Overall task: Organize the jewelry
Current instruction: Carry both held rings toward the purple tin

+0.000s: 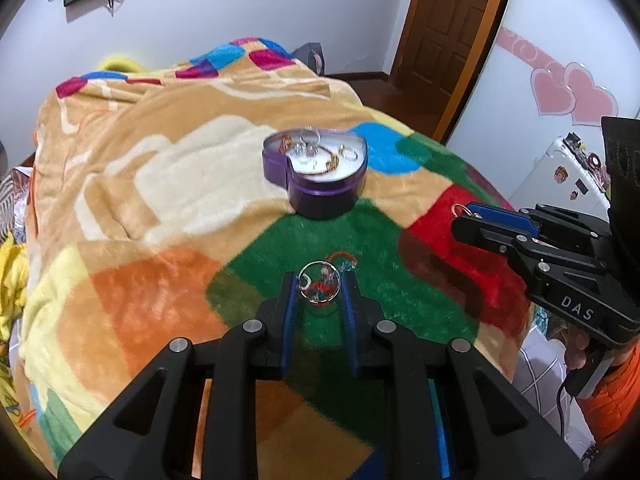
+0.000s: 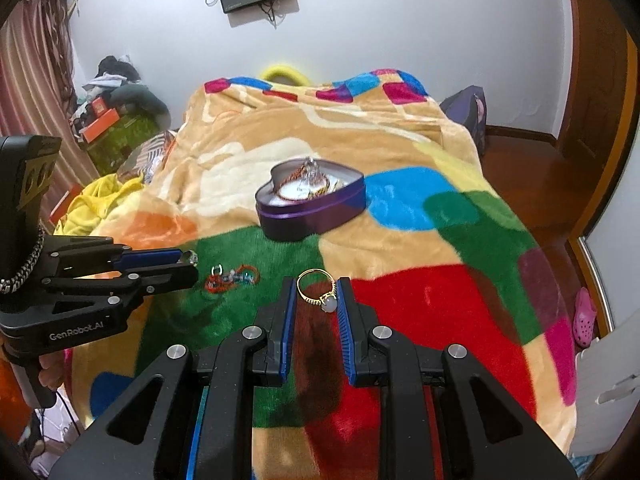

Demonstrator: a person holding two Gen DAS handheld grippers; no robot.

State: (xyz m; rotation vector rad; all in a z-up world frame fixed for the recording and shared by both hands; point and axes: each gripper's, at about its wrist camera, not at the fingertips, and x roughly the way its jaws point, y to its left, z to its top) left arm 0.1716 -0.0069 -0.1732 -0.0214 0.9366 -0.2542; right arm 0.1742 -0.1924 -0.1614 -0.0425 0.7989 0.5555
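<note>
With the left gripper point(image 1: 320, 286) clenched on a thin silver ring point(image 1: 319, 283) at lower centre and the right gripper point(image 2: 318, 290) clenched on a gold stone-set ring point(image 2: 316, 289), each should travel level to the purple heart-shaped tin point(image 1: 316, 196) at mid-frame and release low inside.

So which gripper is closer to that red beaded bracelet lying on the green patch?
Left. The left gripper, shut on a silver ring, hangs just beside the bracelet; the right gripper, holding a gold ring, sits farther off.

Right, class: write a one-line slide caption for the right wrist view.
Right gripper holds a gold ring above a patchwork blanket, with the heart-shaped jewelry tin beyond.
</note>
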